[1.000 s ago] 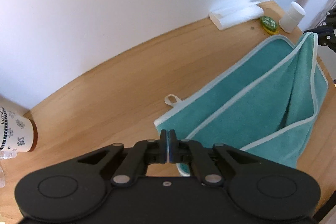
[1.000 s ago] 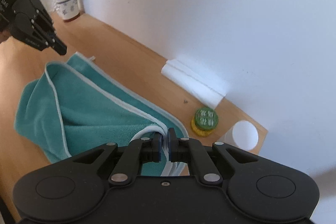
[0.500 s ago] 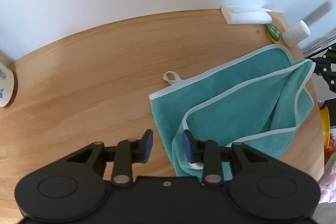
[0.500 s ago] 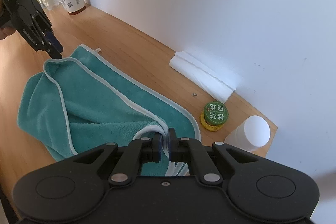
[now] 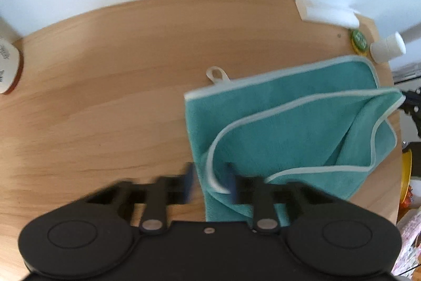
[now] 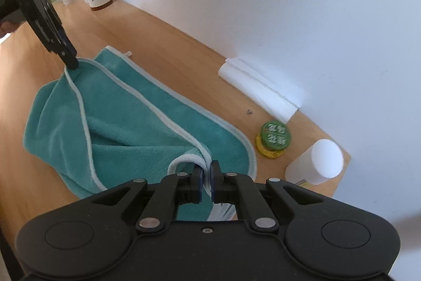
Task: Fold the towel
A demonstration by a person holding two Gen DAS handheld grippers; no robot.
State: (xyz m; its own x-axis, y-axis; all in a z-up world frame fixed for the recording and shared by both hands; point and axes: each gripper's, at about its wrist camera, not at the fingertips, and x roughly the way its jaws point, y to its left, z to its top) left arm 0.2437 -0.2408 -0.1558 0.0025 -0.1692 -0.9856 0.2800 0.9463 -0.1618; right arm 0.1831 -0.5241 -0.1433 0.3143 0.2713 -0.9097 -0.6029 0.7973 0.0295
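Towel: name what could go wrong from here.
The left gripper has just been closing with only the towel's hem between its jaws; a thin bite could slip. The right gripper pinches a bunched corner; a layer may drop. The white bottle beside it could get knocked over.

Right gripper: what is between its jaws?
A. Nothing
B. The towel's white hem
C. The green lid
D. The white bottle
B: in the right wrist view the right gripper has its jaws shut on the white hem of the towel, while the lid and bottle stand untouched beside it.
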